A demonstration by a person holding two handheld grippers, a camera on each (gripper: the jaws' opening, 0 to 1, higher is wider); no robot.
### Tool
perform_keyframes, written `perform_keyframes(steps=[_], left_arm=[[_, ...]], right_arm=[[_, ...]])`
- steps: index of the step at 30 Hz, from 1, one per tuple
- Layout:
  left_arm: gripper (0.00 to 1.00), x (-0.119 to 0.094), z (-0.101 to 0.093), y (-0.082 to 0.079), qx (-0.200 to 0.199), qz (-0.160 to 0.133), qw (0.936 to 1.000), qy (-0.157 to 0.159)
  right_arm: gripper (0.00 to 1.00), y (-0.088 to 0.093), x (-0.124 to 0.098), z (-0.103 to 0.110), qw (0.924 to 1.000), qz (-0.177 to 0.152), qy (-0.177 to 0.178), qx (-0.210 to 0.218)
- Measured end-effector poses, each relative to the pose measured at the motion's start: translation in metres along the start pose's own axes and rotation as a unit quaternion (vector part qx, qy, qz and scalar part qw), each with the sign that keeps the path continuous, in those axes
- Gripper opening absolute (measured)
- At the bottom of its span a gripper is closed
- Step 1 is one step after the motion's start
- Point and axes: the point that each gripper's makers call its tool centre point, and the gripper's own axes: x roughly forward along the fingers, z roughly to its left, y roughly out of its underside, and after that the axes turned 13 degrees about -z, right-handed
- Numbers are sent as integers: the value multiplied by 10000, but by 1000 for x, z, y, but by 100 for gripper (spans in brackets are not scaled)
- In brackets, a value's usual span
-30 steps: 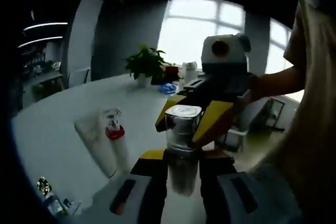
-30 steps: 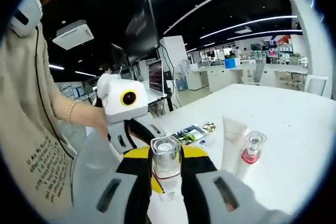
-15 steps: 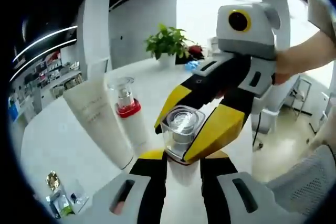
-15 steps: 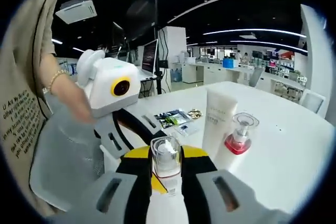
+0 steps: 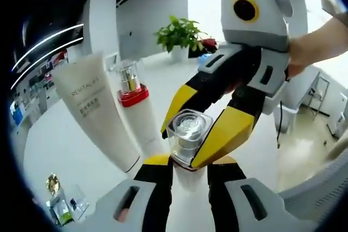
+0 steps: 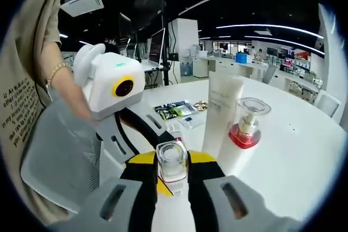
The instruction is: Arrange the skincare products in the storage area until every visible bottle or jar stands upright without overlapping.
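Note:
A small bottle with a clear square cap (image 5: 187, 133) is held above the white table (image 5: 49, 150) by both grippers. My left gripper (image 5: 187, 168) is shut on its lower body. My right gripper (image 5: 181, 146) reaches in from the right, its yellow jaws closed on the cap. In the right gripper view the same bottle (image 6: 172, 162) sits between my right gripper's (image 6: 172, 171) jaws, with the left gripper (image 6: 138, 134) coming in from the left. A white tube (image 5: 98, 111) (image 6: 220, 113) and a red-collared pump bottle (image 5: 133, 97) (image 6: 244, 133) stand upright side by side.
Small sachets (image 5: 61, 210) (image 6: 175, 109) lie on the table. A potted plant (image 5: 182, 33) stands at the table's far end. A grey chair (image 6: 60, 156) and the person's sleeve (image 6: 22, 107) are close on the left. The table edge (image 5: 255, 150) runs to the right.
Both grippers, still holding the capped bottle, have come closer to the tube and pump bottle, which now look larger. Neither grip has changed.

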Motion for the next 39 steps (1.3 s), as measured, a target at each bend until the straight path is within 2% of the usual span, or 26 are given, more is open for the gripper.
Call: perform_keyframes(steps=[4, 10, 15, 24, 34, 39], left_arm=[[22, 2, 1, 5, 45, 43, 10000, -21], [22, 5, 5, 6, 73, -13, 10000, -53], [22, 9, 8, 15, 90, 93, 9999, -7], [22, 12, 11, 17, 139, 146, 9998, -1], [22, 19, 22, 18, 156, 174, 9997, -101], [22, 22, 24, 17, 158, 180, 9997, -92]], right_arm=[[20, 7, 2, -2, 9999, 103, -26, -45], [20, 4, 3, -6, 10000, 61, 38, 16], [21, 4, 5, -10, 9999, -26, 75, 113], [21, 4, 5, -13, 9999, -68, 49, 95], [24, 0, 5, -25, 9999, -80, -17, 121], [25, 3, 2, -31, 9999, -31, 25, 114]])
